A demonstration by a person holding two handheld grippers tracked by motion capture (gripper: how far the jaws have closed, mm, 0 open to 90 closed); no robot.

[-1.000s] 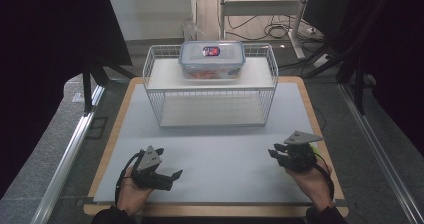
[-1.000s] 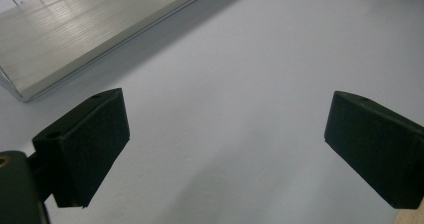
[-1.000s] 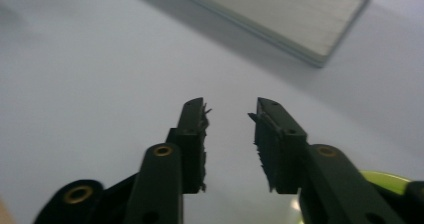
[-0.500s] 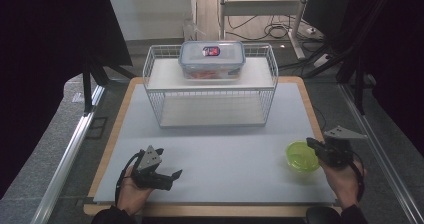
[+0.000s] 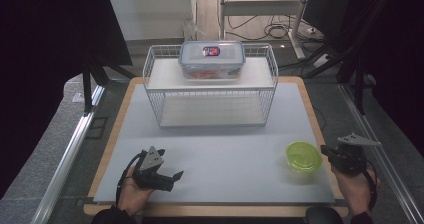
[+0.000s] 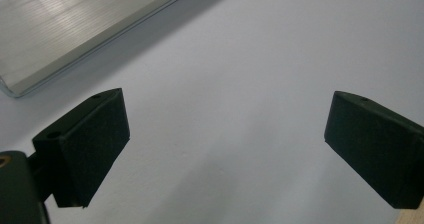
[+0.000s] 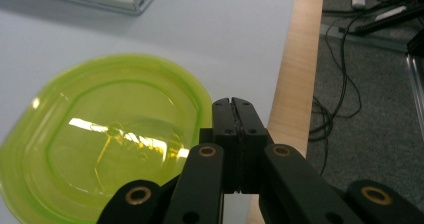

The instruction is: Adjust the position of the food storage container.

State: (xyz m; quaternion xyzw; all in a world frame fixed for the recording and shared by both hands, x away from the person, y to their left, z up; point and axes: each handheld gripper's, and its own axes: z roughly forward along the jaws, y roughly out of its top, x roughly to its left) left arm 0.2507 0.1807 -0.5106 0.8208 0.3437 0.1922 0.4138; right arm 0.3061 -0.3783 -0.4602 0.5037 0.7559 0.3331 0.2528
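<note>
At table's right edge: right gripper shut, beside green bowl, contact unclear; left gripper wide open.

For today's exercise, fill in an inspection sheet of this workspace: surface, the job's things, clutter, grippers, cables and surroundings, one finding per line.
Surface: pale grey mat on a wood-edged table, bare at the middle.
Job's things: green bowl sits upright on the mat near the right edge, close beside the right gripper.
Clutter: white wire rack at the back, with a lidded clear container on its top shelf.
Grippers: left gripper jaws wide apart over bare mat, holding nothing; right gripper jaws closed together, holding nothing.
Cables: black cables lie on the floor to the right of the table.
Surroundings: dark screens at both sides, grey floor, metal rail at left.
</note>
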